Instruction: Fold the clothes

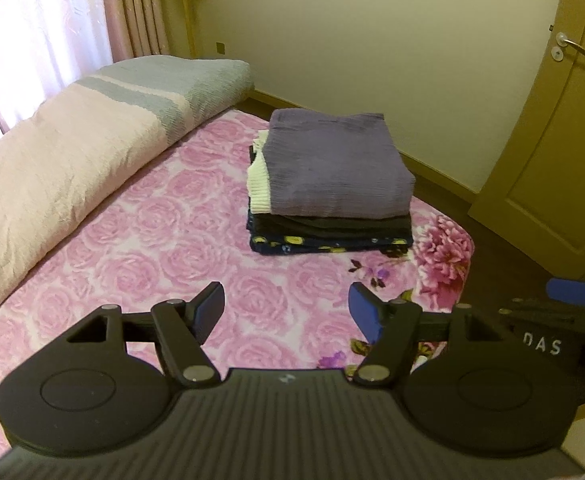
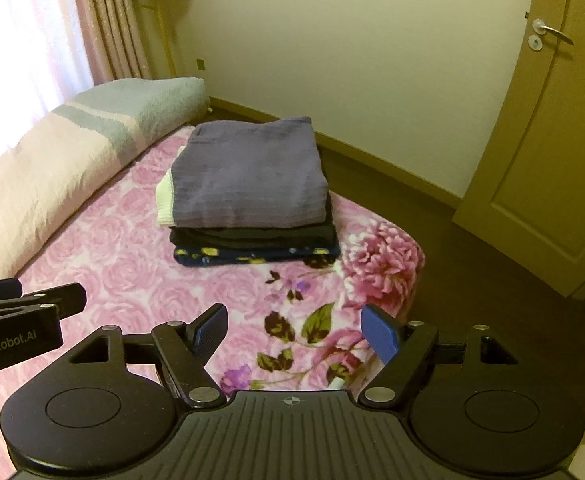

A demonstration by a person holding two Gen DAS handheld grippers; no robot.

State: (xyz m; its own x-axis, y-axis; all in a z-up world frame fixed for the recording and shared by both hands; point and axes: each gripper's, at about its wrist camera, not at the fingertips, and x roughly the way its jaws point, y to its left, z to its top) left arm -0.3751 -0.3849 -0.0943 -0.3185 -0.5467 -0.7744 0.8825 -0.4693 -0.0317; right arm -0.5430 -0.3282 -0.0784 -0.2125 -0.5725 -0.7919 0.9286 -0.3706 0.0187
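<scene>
A stack of folded clothes (image 1: 328, 184) sits on the pink rose-patterned bed (image 1: 152, 248), near its far right corner. A purple garment (image 1: 332, 164) is on top, then a cream one (image 1: 258, 184), a black one and a navy floral one (image 1: 324, 242). The stack also shows in the right wrist view (image 2: 252, 192). My left gripper (image 1: 286, 314) is open and empty, held above the bed well short of the stack. My right gripper (image 2: 294, 332) is open and empty, over the bed's flowered edge. Each gripper shows at the edge of the other's view.
A rolled pink and grey-blue quilt (image 1: 72, 152) lies along the bed's left side. Pink curtains (image 1: 132, 4) hang behind it. A door (image 1: 552, 120) with a metal handle stands at the right, with dark floor (image 2: 432, 232) between it and the bed.
</scene>
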